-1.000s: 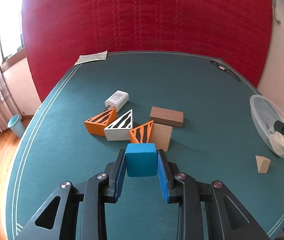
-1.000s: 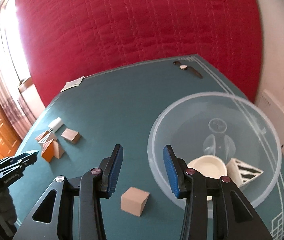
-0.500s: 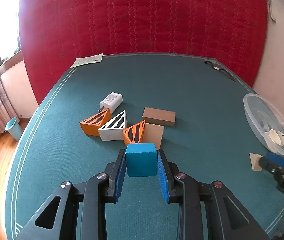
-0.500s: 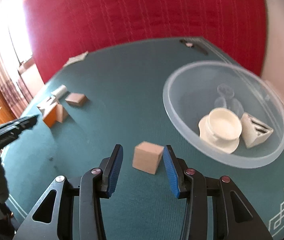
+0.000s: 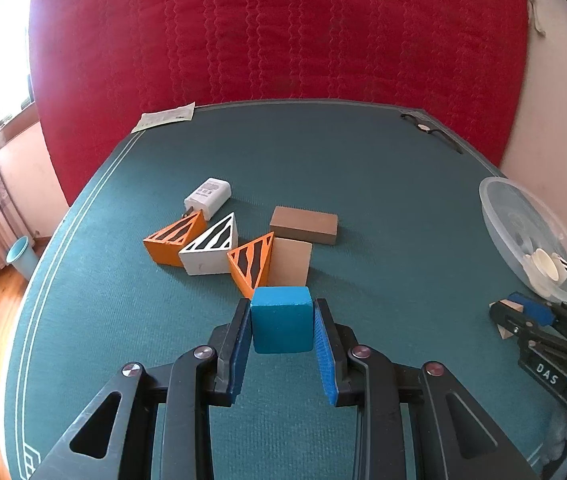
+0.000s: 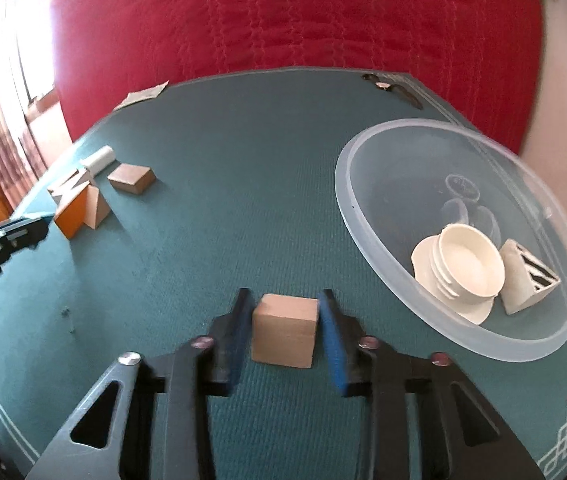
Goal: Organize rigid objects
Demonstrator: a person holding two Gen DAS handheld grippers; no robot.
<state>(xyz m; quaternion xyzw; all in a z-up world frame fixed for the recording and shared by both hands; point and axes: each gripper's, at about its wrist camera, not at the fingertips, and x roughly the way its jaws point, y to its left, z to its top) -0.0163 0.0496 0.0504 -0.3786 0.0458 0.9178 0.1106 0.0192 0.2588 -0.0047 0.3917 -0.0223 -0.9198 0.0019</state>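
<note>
Closing squarely matters for the right gripper (image 6: 285, 330): its jaws bracket the tan wooden block (image 6: 284, 336) low in the frame, barely apart from its sides and, as far as I can tell, not yet clamped. The block sits on the green table (image 6: 223, 200), just left of the clear bowl (image 6: 363, 216). Nearly cubic, it has no clear long axis; one face points at the camera. The left gripper (image 5: 282, 326) is clamped on the blue cube (image 5: 281, 324).

Matt teal woven cloth covers the desk (image 6: 243, 168), the bowl (image 6: 367, 224) at 3 o'clock is frosted translucent plastic, and the tan block (image 6: 283, 336) at 6 o'clock looks like smooth bare wood.
</note>
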